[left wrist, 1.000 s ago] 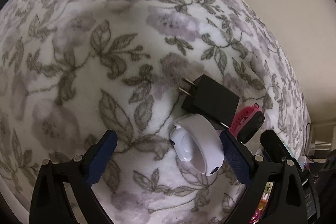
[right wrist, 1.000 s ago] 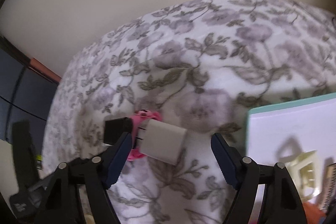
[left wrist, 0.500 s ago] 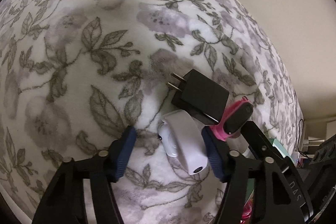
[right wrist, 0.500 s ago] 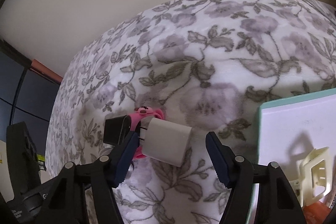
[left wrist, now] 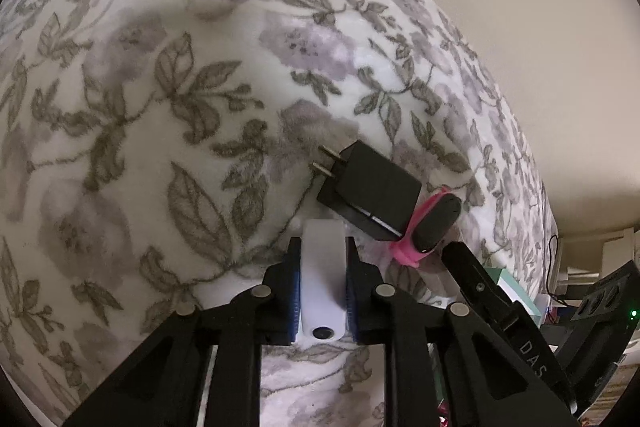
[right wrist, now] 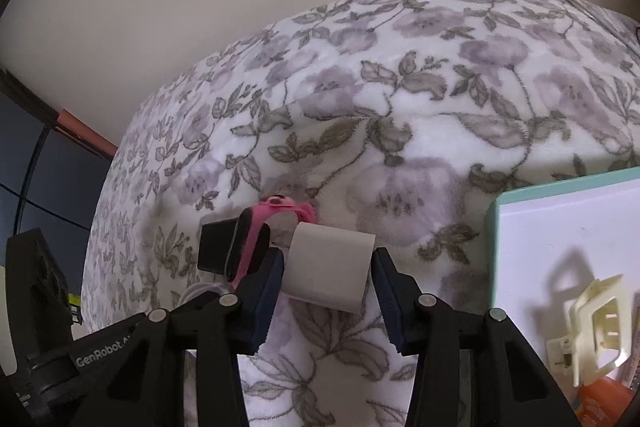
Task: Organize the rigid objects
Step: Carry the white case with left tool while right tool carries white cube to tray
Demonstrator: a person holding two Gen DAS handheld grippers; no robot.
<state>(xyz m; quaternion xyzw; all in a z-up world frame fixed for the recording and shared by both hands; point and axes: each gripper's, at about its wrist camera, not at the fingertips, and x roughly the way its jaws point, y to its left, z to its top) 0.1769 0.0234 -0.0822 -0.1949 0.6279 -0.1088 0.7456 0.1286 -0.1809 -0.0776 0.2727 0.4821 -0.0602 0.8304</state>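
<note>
— Chargers and gadgets lie clustered on the floral blanket (left wrist: pixel 168 115). Where is the white one?

— In the left wrist view, low and centre: the white device (left wrist: pixel 323 279), with a dark round spot at its near end, sits between the blue pads of the left claw (left wrist: pixel 323 287). That claw has just closed onto it, and both pads press its sides.

— And beside it?

— Just to the upper right lies the black plug adapter (left wrist: pixel 370 189), prongs pointing to the upper left. The pink-strapped watch (left wrist: pixel 434 223) touches its right end.

— What of the other claw?

— In the right wrist view the right claw (right wrist: pixel 328 279) has been closing around the pale grey charger block (right wrist: pixel 330 267), low in the frame. Its pads stand right at the block's sides; whether they press it yet cannot be told.

— Anything else there?

— The watch and black adapter show just left of the block. At the right edge is a white tray with a teal rim (right wrist: pixel 493 247), holding a cream hair clip (right wrist: pixel 592 327).
</note>
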